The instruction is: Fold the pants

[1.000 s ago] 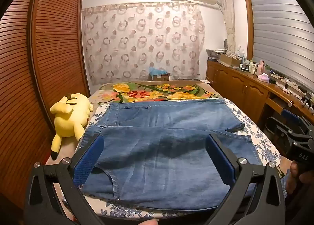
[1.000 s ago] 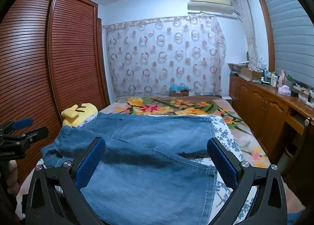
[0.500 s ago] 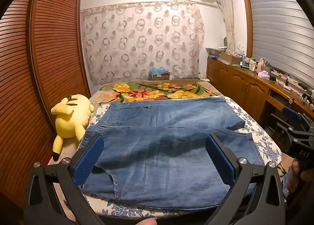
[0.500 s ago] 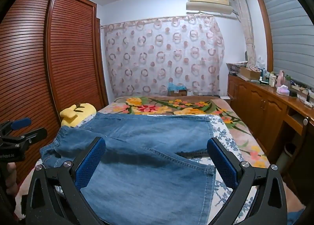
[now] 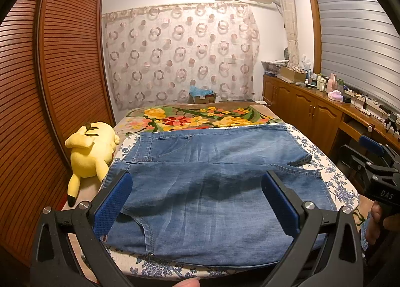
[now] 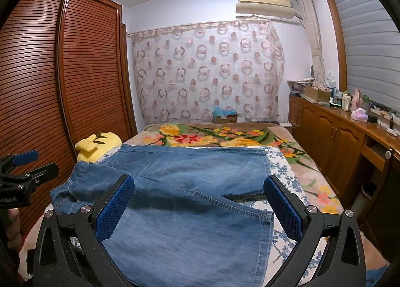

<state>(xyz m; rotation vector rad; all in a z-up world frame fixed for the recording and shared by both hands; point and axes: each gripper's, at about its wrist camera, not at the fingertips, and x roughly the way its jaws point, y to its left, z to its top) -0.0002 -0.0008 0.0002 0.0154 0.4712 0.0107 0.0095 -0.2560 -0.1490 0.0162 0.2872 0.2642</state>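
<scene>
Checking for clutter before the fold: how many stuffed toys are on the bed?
1: a yellow plush toy lies at the bed's left edge, beside the waistband end of the jeans. Others may be hidden out of view.

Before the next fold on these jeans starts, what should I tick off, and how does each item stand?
1. Left gripper open and empty: ok.
2. Right gripper open and empty: ok.
3. Jeans spread on the bed, both legs visible side by side: ok.
4. Fabric flat: not ok, the far leg's hem is curled up.
5. Yellow plush toy apart from the jeans: cannot tell, it lies close to the waistband.
6. Near edge fully on the bed: cannot tell, partly hidden by the grippers.
</scene>
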